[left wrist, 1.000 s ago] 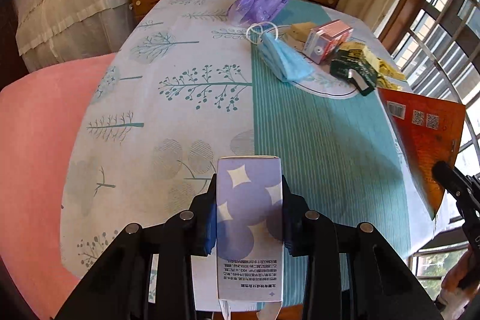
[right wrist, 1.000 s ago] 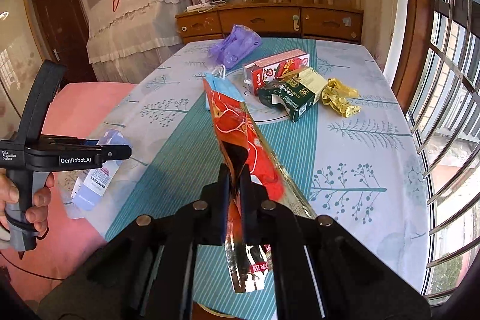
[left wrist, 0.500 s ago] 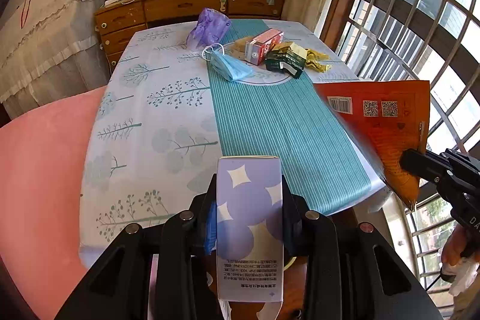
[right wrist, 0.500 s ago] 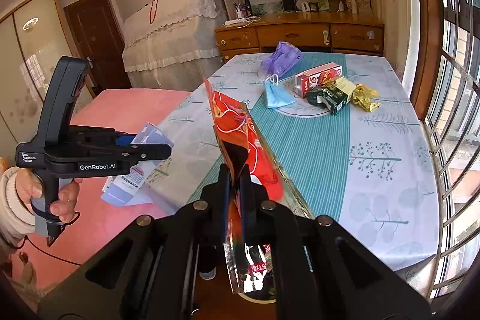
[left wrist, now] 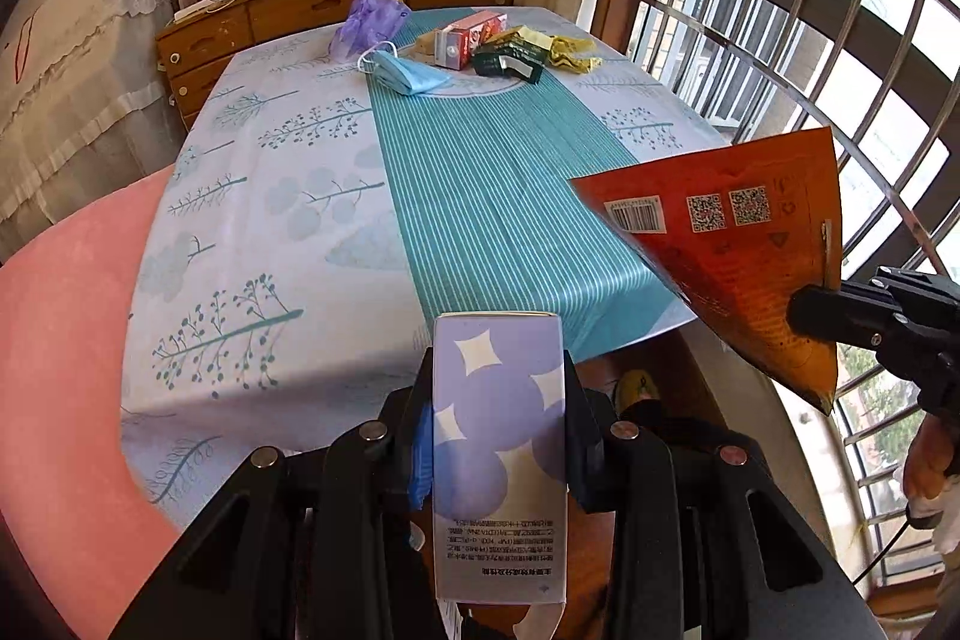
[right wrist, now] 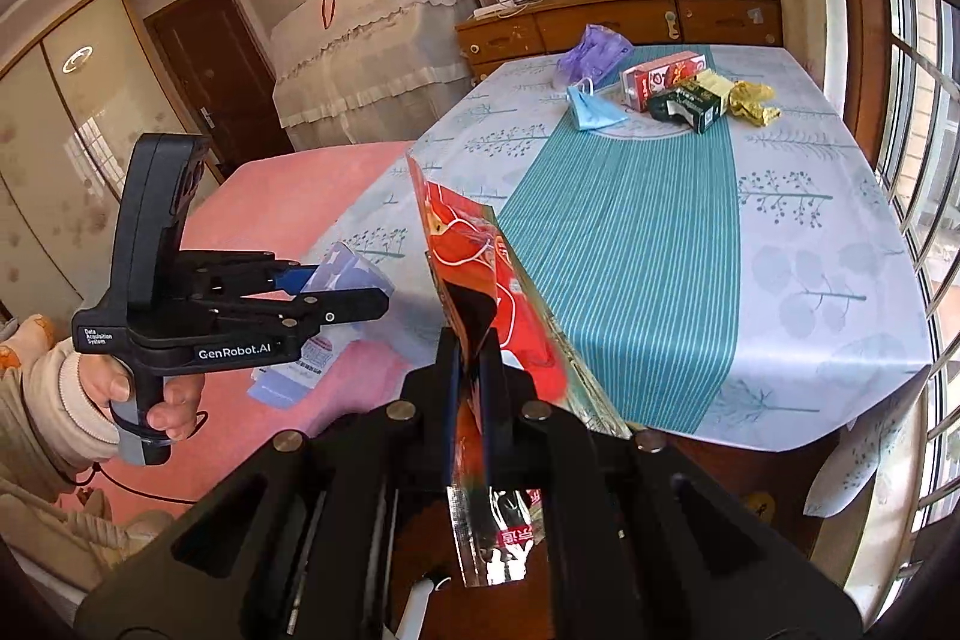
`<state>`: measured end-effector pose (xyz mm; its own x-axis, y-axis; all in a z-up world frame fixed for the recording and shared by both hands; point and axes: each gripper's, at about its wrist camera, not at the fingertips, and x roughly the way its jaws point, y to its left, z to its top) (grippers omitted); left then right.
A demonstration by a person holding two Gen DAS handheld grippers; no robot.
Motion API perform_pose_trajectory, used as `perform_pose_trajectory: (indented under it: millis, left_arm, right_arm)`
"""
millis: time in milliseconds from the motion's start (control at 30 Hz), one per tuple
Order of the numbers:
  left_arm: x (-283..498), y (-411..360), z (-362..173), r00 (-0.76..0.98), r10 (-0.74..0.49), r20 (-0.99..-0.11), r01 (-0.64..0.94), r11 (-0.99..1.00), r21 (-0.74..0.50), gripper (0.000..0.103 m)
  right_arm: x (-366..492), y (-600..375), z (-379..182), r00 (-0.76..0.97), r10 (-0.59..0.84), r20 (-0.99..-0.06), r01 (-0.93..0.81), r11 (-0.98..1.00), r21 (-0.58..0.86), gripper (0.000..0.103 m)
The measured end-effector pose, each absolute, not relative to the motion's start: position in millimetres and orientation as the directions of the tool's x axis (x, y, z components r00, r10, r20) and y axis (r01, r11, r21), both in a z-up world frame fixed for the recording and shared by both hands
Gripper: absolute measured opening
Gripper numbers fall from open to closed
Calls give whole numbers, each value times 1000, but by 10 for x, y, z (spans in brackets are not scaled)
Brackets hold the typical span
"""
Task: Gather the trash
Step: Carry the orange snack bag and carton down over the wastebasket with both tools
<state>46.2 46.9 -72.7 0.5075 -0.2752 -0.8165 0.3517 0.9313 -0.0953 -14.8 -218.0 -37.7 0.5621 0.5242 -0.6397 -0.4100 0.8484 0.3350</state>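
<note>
My left gripper (left wrist: pixel 498 376) is shut on a pale purple carton (left wrist: pixel 498 436) with white stars, held just off the table's near edge; from the right wrist view the same gripper (right wrist: pixel 360 292) and carton (right wrist: pixel 345 274) show at the left. My right gripper (right wrist: pixel 474 346) is shut on a flat orange-red foil snack bag (right wrist: pixel 480 280), which also shows at the right of the left wrist view as an orange bag (left wrist: pixel 732 244). More trash lies at the table's far end: a blue face mask (left wrist: pixel 408 73), a purple plastic bag (left wrist: pixel 369 22), a red carton (left wrist: pixel 468 37), a dark green box (left wrist: pixel 507 61) and yellow wrappers (left wrist: pixel 570 52).
The table (left wrist: pixel 270 196) wears a white tree-print cloth with a teal striped runner. A pink surface (left wrist: pixel 60 340) lies to its left. A wooden dresser (left wrist: pixel 312 4) stands behind, barred windows (left wrist: pixel 810 10) run along the right, and a lace-covered piece (right wrist: pixel 360 58) stands by a door.
Both grippers have drawn back from the table with their loads still held; the table now sits farther off and more of the room and window shows.
</note>
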Motion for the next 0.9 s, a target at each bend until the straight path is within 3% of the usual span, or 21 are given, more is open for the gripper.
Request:
perform_pose_trajectory:
  millis: [467, 900]
  left_arm:
    - [137, 100, -1601, 445, -248, -860, 440, 898, -31, 34]
    - [379, -73, -2645, 383, -188, -904, 438, 899, -1, 34]
  right_arm:
    - [-350, -2143, -1199, 460, 524, -717, -384, 845, 372, 4]
    - [-150, -2136, -2406, 371, 447, -814, -302, 887, 349, 4]
